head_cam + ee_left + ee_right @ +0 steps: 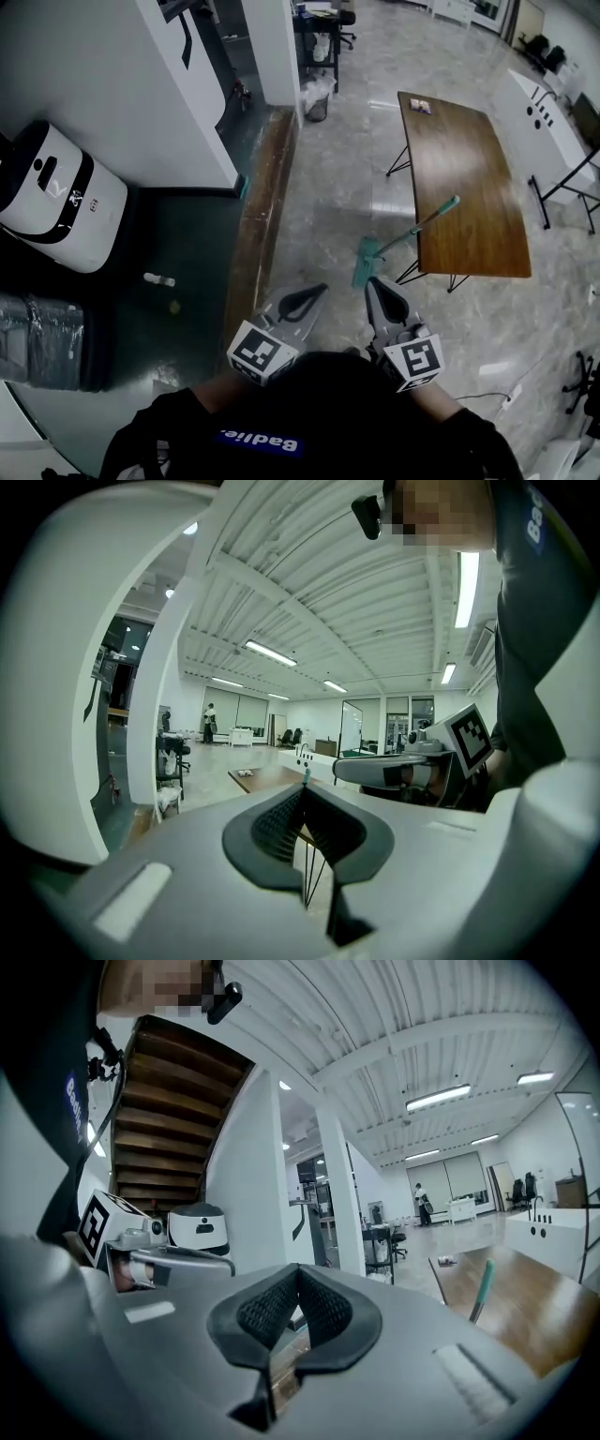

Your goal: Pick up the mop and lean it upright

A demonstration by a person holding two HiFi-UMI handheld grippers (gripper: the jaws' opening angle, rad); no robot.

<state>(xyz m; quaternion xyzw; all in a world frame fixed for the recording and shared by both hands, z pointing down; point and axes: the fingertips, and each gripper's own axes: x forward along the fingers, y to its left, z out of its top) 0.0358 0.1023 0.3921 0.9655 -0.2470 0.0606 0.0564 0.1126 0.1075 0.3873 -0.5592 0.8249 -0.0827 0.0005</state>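
Glossy grey marble floor [328,197] fills the big room. Both tools are empty: the left gripper [314,291] has its jaws pressed together, and the right gripper [375,283] also. Just ahead of the right gripper stands the mop [412,228], with a flat teal head, a thin grey pole and a teal grip. Its head is on the floor and its pole slants up to the right against the brown wooden table [469,159].
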